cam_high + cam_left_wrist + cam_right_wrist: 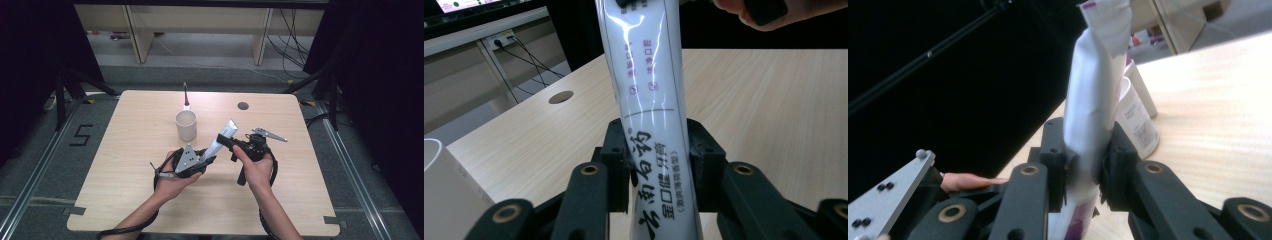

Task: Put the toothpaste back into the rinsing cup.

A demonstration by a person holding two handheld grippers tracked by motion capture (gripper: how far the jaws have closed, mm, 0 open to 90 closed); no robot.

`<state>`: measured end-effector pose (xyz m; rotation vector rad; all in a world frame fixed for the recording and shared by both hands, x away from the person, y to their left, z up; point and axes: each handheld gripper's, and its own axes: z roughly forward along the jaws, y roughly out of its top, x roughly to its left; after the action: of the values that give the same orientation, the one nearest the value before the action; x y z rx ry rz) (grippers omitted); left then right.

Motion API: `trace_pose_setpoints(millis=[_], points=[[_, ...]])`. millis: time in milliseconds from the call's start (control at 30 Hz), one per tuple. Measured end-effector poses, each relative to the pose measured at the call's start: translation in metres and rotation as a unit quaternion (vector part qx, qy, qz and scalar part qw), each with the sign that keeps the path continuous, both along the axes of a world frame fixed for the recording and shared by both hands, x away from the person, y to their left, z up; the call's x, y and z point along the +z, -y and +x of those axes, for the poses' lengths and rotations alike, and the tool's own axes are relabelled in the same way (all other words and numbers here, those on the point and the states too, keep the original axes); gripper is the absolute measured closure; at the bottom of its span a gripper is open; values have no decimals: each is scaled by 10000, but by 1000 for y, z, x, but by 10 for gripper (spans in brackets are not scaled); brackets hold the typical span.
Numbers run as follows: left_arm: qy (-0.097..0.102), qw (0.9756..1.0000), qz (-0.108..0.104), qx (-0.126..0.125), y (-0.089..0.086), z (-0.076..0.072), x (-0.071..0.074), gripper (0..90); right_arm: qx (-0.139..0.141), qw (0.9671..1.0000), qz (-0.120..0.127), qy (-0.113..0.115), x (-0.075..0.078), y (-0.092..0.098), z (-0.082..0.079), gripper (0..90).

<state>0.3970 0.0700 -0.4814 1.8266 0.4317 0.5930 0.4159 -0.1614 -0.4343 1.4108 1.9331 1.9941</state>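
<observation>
I see the toothpaste tube held in the air above the middle of the worktop, a little right of centre in the high view, slanting from lower left to upper right. Both grippers have it. The left hand-held gripper has its two black pads on the printed lower part of the tube, one on each side, and they seem to touch the skin. The right hand-held gripper pinches the tube higher along its body; there the wall looks pressed narrow between the pads, with the flat crimped end standing above, in the upper centre of that view.

I judge the tube as light and soft. The skin is glossy, with strong reflections in the left gripper view, so I expect it to be slippery, and a hard squeeze would push paste toward the cap or dent the wall. The flat crimped end is the stiffest place; the shoulder near the cap, which I cannot see here, is probably firm too. For a safe hold I would take it across the flat faces near one end, not at the full middle.

The white cup stands upright on the worktop, above and left of the tube in the high view, apart from it, with a toothbrush lying behind it.
</observation>
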Motion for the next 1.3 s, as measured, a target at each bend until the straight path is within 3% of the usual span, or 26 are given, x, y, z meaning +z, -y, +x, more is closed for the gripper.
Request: trace_pose_setpoints(millis=[100,167,200,267,333,367,467,567,633,667,700,733,833,900,967,1000,1300], points=[[-67,10000,-47,0,-1,-1,3,577,13,9986,-391,370,8,-3,-3,771],[-123,9999,-79,59,-5,-2,7,479,-59,9920,-1036,722,16,-6,-6,773],[-121,9999,-68,74,-6,-2,7,463,-85,9882,-1214,932,17,-6,-6,773],[-185,9998,-7,59,-9,-1,9,454,-46,9847,-1383,1062,22,-6,-7,773],[-232,9997,22,36,-10,0,11,442,-19,9794,-1578,1262,25,-7,-8,773],[-252,9997,-7,37,-10,1,12,434,43,9751,-1729,1390,26,-8,-8,773],[-291,9996,14,-26,-7,2,16,408,139,9688,-1955,1517,29,-11,-10,773],[-312,9995,-10,-101,-2,2,20,386,243,9661,-2061,1532,29,-16,-10,772],[-296,9995,-17,-103,1,2,23,381,223,9624,-2187,1595,29,-18,-11,772],[-294,9995,-38,-95,2,2,23,382,285,9639,-2145,1550,28,-20,-12,772],[-297,9995,-33,-108,3,3,24,390,318,9618,-2168,1639,28,-20,-11,772],[-295,9995,-30,-111,3,3,25,403,278,9613,-2237,1586,29,-20,-12,772],[-283,9995,-32,-114,5,4,27,443,336,9626,-2219,1519,29,-23,-14,772],[-291,9995,-38,-108,7,4,28,469,362,9607,-2293,1521,30,-23,-14,772],[-298,9995,-57,-92,9,4,29,491,321,9567,-2353,1685,30,-24,-14,772],[-278,9996,-48,-54,10,5,30,497,434,9595,-2275,1602,30,-26,-14,772],[-257,9997,10,13,11,8,29,552,430,9580,-2348,1591,31,-29,-16,772]])
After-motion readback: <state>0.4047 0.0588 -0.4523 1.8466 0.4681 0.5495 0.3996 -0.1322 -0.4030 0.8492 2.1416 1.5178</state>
